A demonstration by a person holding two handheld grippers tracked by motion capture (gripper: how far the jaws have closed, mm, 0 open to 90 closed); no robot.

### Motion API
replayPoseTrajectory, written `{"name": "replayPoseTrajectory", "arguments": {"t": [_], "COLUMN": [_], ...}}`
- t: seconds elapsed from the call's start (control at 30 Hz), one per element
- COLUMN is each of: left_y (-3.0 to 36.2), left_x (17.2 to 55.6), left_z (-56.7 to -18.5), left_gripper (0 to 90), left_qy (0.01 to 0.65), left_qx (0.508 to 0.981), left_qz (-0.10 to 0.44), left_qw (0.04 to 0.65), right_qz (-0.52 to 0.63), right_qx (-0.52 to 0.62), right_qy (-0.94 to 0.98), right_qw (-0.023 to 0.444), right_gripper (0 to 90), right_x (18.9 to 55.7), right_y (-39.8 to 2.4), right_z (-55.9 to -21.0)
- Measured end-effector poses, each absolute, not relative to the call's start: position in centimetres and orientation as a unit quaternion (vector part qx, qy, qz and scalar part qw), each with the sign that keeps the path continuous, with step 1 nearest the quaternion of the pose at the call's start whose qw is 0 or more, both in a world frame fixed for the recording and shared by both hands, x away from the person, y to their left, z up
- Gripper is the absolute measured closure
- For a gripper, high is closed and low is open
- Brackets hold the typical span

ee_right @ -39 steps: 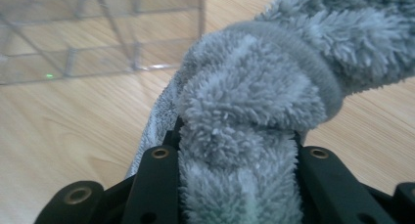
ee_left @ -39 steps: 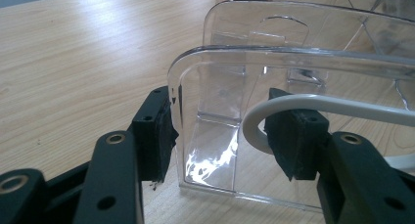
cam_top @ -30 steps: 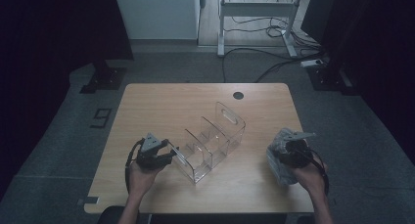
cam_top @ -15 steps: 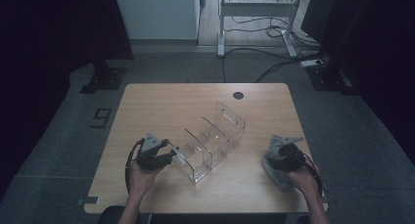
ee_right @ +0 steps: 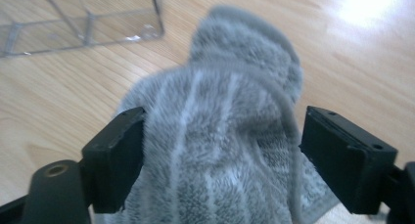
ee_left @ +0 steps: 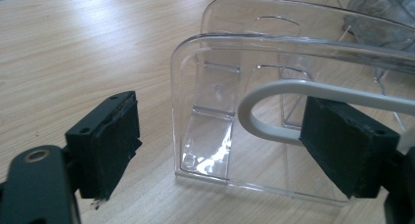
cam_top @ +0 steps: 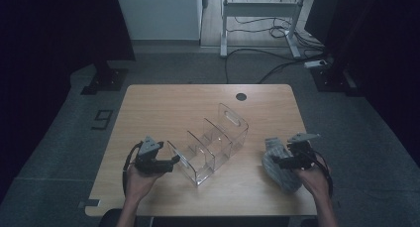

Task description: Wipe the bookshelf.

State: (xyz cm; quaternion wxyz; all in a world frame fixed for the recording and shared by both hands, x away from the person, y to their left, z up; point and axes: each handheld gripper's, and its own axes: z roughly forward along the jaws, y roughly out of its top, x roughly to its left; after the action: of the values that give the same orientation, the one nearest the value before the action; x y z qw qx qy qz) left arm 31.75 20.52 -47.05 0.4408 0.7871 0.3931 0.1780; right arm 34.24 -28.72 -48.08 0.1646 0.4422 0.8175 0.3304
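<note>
Clear acrylic organizer point(cam_top: 212, 145) at mid tabletop point(cam_top: 163, 108), long axis on a diagonal from near-left to far-right, taller handled end wall toward the far right, open compartments facing up. No brand, label or legible writing anywhere on it or on the cloth. Grey, fluffy striped towel point(cam_top: 278, 163) lying crumpled near the right front edge of the tabletop, well apart from the organizer, stretched roughly front to back. Left hand-held gripper point(cam_top: 171, 161) just beside the organizer's near end wall, jaws just been opening and now spread wide; in the left gripper view, clear end wall point(ee_left: 254, 111) sitting between the two black pads, neither pad pressing on it — released. Pale cable loop point(ee_left: 293, 94) crossing in front of the right-hand pad there. Right hand-held gripper point(cam_top: 277, 161) down over the towel, jaws likewise just been opening; in the right gripper view, grey pile point(ee_right: 220, 145) bulging between the pads, left pad brushing the fabric, right pad clear of it, no squeeze — let go.
</note>
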Motion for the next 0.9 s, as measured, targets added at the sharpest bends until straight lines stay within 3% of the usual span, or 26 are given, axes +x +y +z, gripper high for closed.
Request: {"name": "replayPoseTrajectory", "arguments": {"t": [0.4,0.67,0.9], "left_y": [20.8,20.6,19.9], "left_x": [30.4,29.6,29.8], "left_z": [-47.2,-48.2,-49.2], "left_gripper": [7.2,0.0,0.0], "left_qy": [0.384,0.387,0.391], "left_qx": [0.798,0.803,0.809], "left_qz": [0.172,0.169,0.167], "left_qw": [0.43,0.419,0.406], "right_qz": [0.35,0.391,0.399], "right_qx": [0.399,0.352,0.325], "right_qy": [0.836,0.842,0.849], "right_qw": [0.141,0.118,0.113], "right_gripper": [15.2,13.9,13.2], "right_x": [34.3,36.5,38.6], "right_y": [-27.5,-24.3,-22.1], "right_z": [-46.2,-45.0,-44.7]}}
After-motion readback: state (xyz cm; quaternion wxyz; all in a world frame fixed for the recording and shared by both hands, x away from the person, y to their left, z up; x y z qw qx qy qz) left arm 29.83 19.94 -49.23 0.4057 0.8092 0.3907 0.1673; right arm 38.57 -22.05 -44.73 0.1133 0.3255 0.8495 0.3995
